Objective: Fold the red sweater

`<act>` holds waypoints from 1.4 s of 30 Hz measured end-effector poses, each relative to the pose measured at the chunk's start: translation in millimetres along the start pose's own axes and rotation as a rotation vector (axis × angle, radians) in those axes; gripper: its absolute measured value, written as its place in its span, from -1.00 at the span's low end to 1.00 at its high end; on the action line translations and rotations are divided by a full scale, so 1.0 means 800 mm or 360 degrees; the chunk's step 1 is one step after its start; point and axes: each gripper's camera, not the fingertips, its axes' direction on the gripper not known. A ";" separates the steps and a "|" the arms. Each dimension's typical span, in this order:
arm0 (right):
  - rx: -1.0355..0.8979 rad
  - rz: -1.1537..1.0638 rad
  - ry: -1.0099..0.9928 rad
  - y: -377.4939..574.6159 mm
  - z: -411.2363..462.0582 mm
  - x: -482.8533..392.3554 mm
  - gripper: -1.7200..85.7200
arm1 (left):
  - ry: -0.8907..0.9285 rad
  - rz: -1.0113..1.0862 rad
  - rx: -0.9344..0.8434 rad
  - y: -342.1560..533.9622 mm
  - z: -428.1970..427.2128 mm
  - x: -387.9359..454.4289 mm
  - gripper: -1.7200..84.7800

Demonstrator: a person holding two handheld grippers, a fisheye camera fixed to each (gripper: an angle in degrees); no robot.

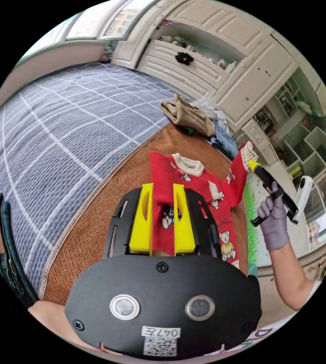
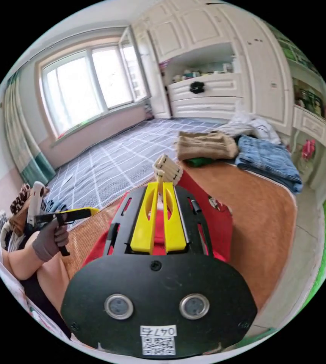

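In the left gripper view, a blue-grey checked bedspread point(image 1: 68, 125) fills the upper left of the frame, bordered by a woven orange-brown mat point(image 1: 106, 212) running through the middle. On that mat lies the red sweater point(image 1: 201, 193), its cream collar pointing toward the top of the frame and teddy-bear patches showing down its front. The left gripper point(image 1: 162, 220) sits at lower centre with its yellow jaws standing a little apart, a fold of the sweater's red fabric caught between them. Above, at upper centre, a folded tan garment point(image 1: 187, 113) rests near the white cabinets point(image 1: 223, 57). To the right, the sweater's sleeve is lifted up off the mat, its cream cuff point(image 1: 248, 151) pinched at the tip of the right gripper point(image 1: 254, 166), held by a gloved hand point(image 1: 275, 220).

In the right gripper view, the left gripper shows at the left edge of the frame, held in the other gloved hand point(image 2: 49, 239). At centre, the right gripper's jaws are nearly pressed together on the cream cuff, with red fabric spreading below and to the right. At upper right, the tan garment lies beside folded blue jeans point(image 2: 269, 161).
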 end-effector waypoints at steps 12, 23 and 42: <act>-0.0514 -0.0192 -0.0301 0.000 0.170 -0.155 -0.89 | 0.0240 -0.0378 -0.0163 0.011 -0.006 -0.165 -0.79; -0.0506 -0.0129 -0.0354 -0.060 0.157 -0.133 -0.89 | 0.0307 -0.0336 -0.0229 0.016 -0.004 -0.174 -0.80; -0.0691 0.0061 0.0317 0.002 0.092 0.016 -0.91 | 0.0093 -0.0236 -0.0340 0.007 0.010 -0.140 -0.81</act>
